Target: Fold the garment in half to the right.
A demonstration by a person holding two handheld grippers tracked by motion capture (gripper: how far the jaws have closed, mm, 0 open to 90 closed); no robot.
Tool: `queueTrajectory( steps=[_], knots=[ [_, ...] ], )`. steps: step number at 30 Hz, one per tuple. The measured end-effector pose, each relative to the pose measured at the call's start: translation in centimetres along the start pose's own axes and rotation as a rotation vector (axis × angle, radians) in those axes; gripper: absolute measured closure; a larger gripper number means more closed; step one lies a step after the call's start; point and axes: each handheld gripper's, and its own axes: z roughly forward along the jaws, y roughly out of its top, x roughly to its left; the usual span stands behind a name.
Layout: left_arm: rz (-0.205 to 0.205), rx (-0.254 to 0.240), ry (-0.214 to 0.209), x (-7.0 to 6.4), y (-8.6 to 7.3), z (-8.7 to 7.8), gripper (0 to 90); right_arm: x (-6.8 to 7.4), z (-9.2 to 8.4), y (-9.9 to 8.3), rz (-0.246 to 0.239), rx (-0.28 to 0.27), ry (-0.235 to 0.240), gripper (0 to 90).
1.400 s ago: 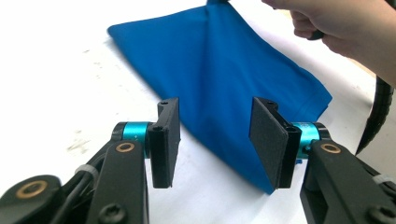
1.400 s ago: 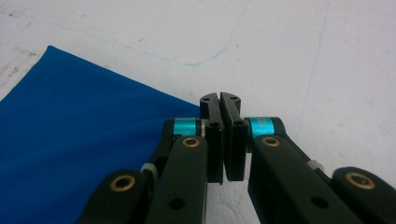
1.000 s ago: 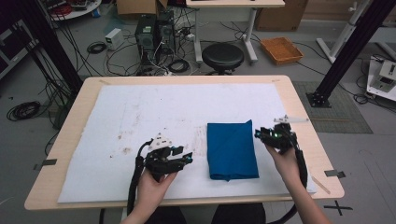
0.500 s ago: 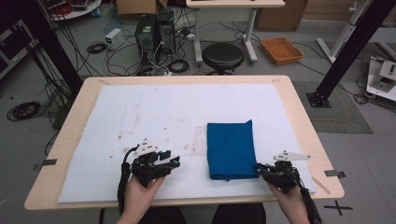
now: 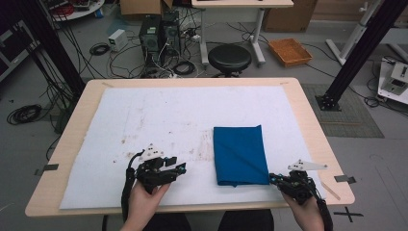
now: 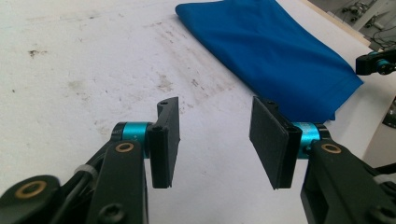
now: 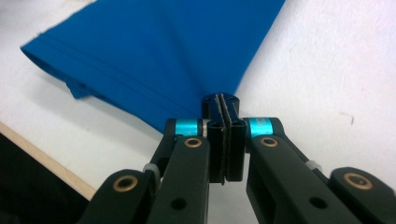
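Note:
A folded blue cloth (image 5: pixel 239 154) lies flat on the white mat, right of the middle. My right gripper (image 5: pixel 273 179) is at the cloth's near right corner. In the right gripper view its jaws (image 7: pixel 219 100) have just been closing and now stand together, with the corner of the blue cloth (image 7: pixel 163 46) running in between the tips. My left gripper (image 5: pixel 180 168) rests low over the mat to the left of the cloth, pointing toward it. Its jaws (image 6: pixel 215 140) are open with nothing between them, and the blue cloth (image 6: pixel 271 51) lies beyond them.
The white mat (image 5: pixel 168 120) covers most of the wooden table (image 5: pixel 317 130) and carries brown stains left of the cloth. The table's near edge (image 7: pixel 42 158) runs close to my right gripper. A stool (image 5: pixel 229 57), cables and an orange tray (image 5: pixel 290 51) are on the floor behind.
My right gripper has moved from the cloth's far right corner down to its near right corner, and its jaws have closed there. The left hand shifted slightly toward the table's near left.

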Motion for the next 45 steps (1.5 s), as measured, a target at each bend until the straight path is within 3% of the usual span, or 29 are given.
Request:
queueTrajectory(
  steps=[4,11,18,24,29,38,45],
  knots=[
    [-0.001,0.002,-0.002,0.0,0.0,0.0,52.8,0.1,-0.1,-0.1,-0.013,-0.003,-0.010,86.1],
    [0.038,-0.036,-0.004,1.1,1.1,-0.7,49.0,-0.6,-0.8,2.1,-0.092,-0.142,-0.030,66.1],
    [0.090,-0.113,0.081,3.3,2.4,-2.5,46.6,-2.9,-0.5,5.5,-0.069,-0.218,-0.080,49.2],
    [0.133,-0.145,0.192,5.7,2.6,-3.9,44.0,-4.2,0.4,7.8,-0.023,-0.268,-0.110,44.7],
    [0.174,-0.165,0.267,7.3,2.3,-4.8,39.8,-4.4,1.3,7.5,-0.028,-0.266,-0.118,42.5],
    [0.175,-0.199,0.309,8.9,1.4,-5.7,37.9,-5.1,1.2,6.9,-0.032,-0.276,-0.140,40.5],
    [0.168,-0.207,0.327,9.4,1.0,-5.8,38.0,-5.3,1.3,6.7,-0.044,-0.275,-0.154,40.2]
  ],
)
